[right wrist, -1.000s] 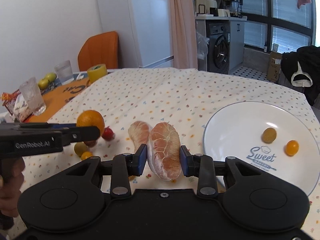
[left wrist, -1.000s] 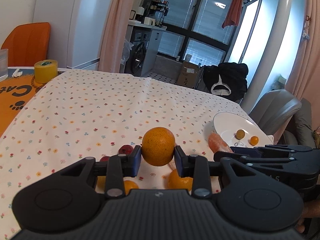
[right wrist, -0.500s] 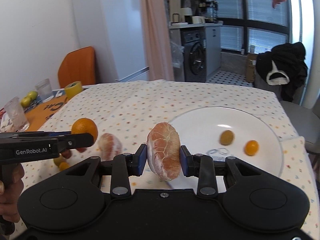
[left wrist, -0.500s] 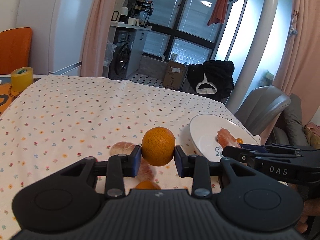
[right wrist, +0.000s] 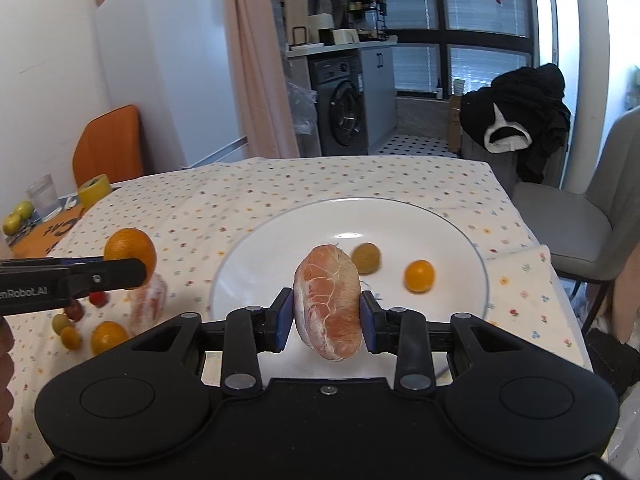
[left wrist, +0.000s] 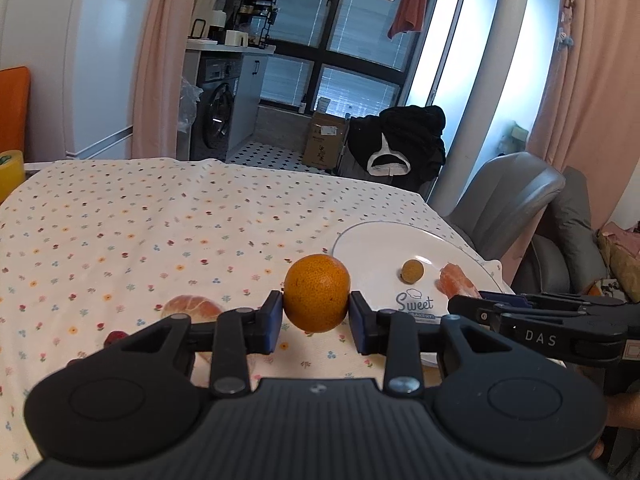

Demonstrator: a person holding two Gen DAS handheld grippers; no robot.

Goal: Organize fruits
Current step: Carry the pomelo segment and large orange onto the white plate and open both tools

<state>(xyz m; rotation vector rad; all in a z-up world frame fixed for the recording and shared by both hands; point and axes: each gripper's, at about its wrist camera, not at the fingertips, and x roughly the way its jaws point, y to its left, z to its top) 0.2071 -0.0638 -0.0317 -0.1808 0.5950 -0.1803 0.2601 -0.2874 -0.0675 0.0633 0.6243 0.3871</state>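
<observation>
Above the floral tablecloth (left wrist: 120,220), an orange (left wrist: 317,293) is clamped by the left gripper (left wrist: 316,322) and a peeled pomelo segment (right wrist: 327,301) by the right gripper (right wrist: 327,322) over the plate (right wrist: 280,248); rolling after release is likely.

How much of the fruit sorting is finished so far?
Just begun. Two small fruits, a greenish one and an orange one, already lie on the white plate. In hand: the right gripper holds a peeled pomelo piece over the plate; the left gripper holds an orange. Left on the tablecloth: another peeled piece and several small fruits.
</observation>
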